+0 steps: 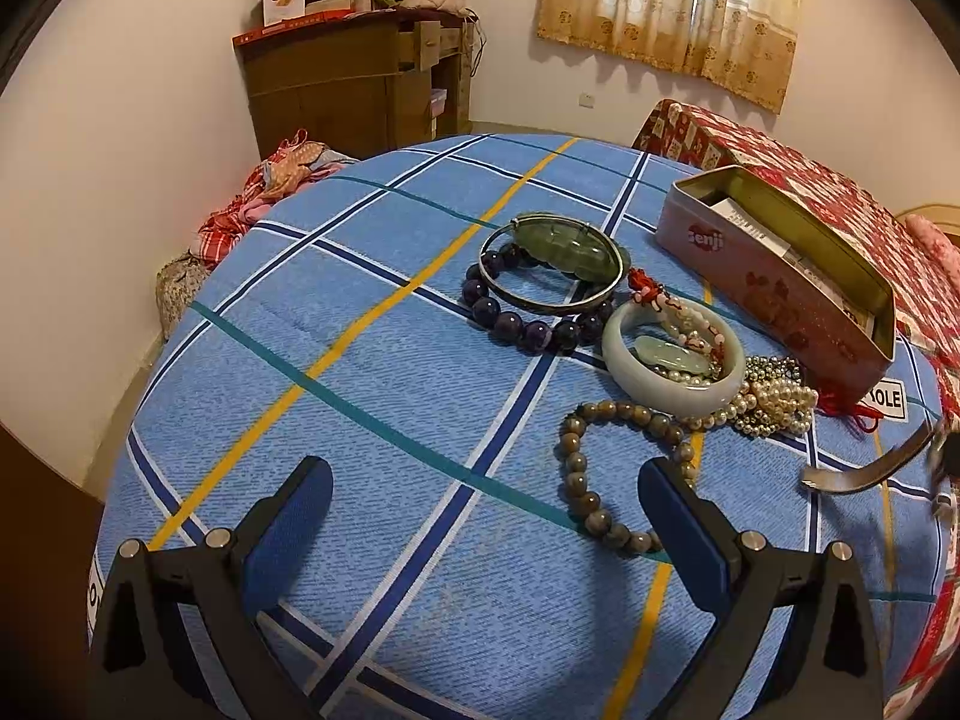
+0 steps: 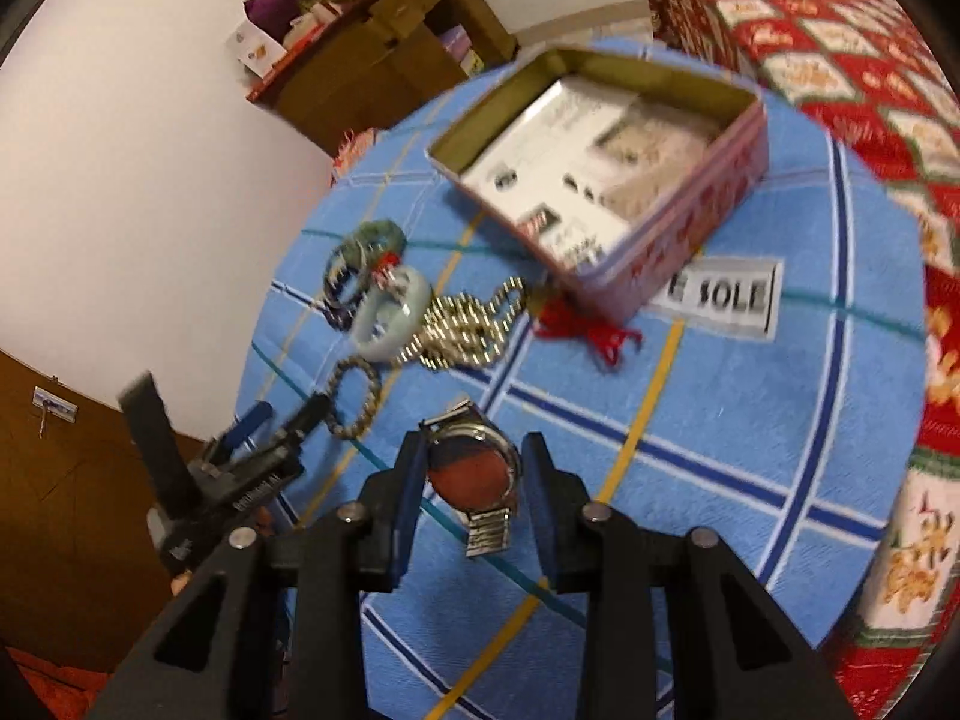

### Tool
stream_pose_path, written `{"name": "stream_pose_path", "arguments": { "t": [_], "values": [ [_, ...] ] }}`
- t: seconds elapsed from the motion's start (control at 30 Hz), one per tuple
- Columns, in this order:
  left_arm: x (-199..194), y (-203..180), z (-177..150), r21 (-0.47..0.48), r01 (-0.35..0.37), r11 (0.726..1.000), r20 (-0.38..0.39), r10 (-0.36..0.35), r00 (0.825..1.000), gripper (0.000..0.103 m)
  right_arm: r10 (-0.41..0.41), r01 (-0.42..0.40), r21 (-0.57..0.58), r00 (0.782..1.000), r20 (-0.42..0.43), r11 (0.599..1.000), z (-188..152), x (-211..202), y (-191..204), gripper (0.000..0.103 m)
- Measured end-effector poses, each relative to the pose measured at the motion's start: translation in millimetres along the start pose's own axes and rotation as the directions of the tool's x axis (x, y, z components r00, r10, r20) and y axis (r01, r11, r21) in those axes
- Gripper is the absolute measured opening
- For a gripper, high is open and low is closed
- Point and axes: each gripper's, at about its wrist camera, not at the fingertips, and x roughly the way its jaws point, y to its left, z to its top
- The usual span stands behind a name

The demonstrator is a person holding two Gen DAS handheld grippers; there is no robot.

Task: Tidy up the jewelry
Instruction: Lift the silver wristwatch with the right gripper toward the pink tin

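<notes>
A silver wristwatch (image 2: 474, 471) with a metal band hangs above the blue checked cloth, and my right gripper (image 2: 474, 444) is shut on its case. The band (image 1: 852, 477) also shows at the right edge of the left wrist view. My left gripper (image 1: 485, 480) stands open and low over the cloth, with the brown bead bracelet (image 1: 576, 468) just past its right finger. Beyond lie a pale jade bangle (image 1: 666, 384), a heap of pearls (image 1: 774, 402), a purple bead bracelet (image 1: 516, 324) and a silver bangle with a green stone (image 1: 558, 246). An open pink tin (image 1: 750, 282) (image 2: 690, 234) stands behind them.
Printed cards line the bottom of the tin. A red tassel (image 2: 585, 324) lies at its near corner. A red patterned quilt (image 2: 840, 60) borders the cloth on the right. A brown cabinet (image 1: 354, 84) heaped with clothes stands against the far wall.
</notes>
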Motion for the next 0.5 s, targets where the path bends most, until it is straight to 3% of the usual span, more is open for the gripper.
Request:
{"name": "stream_pose_path", "arguments": {
  "t": [0.07, 0.1, 0.13, 0.2, 0.33, 0.47, 0.5],
  "values": [
    [0, 0, 0, 0.001, -0.001, 1.0, 0.002, 0.001, 1.0, 0.102, 0.023, -0.023, 0.002, 0.999, 0.024, 1.0, 9, -9, 6, 0.035],
    [0, 0, 0, 0.001, -0.002, 1.0, 0.001, 0.002, 1.0, 0.102, 0.028, -0.028, 0.001, 0.999, 0.04, 1.0, 14, -13, 8, 0.017],
    [-1, 1, 0, 0.001, -0.002, 1.0, -0.001, 0.002, 1.0, 0.102, 0.046, -0.047, 0.005, 0.997, 0.054, 0.999, 22, -20, 9, 0.013],
    [-1, 0, 0, 0.001, -0.002, 1.0, 0.001, 0.002, 1.0, 0.102, 0.053, -0.055, 0.012, 0.995, 0.089, 0.998, 40, -31, 12, 0.013],
    [-1, 0, 1, 0.002, -0.002, 1.0, 0.002, 0.002, 1.0, 0.102, -0.05, 0.055, -0.032, 0.991, 0.122, 0.998, 65, -29, 18, 0.013],
    [-2, 1, 2, -0.002, 0.005, 1.0, 0.015, -0.005, 1.0, 0.102, -0.05, 0.062, -0.115, 0.994, 0.102, 0.991, 49, -17, 28, 0.016],
    [-1, 1, 3, -0.003, 0.005, 1.0, 0.014, -0.005, 1.0, 0.102, -0.046, 0.057, -0.131, 0.995, 0.092, 0.99, 44, -11, 30, 0.022]
  ]
}}
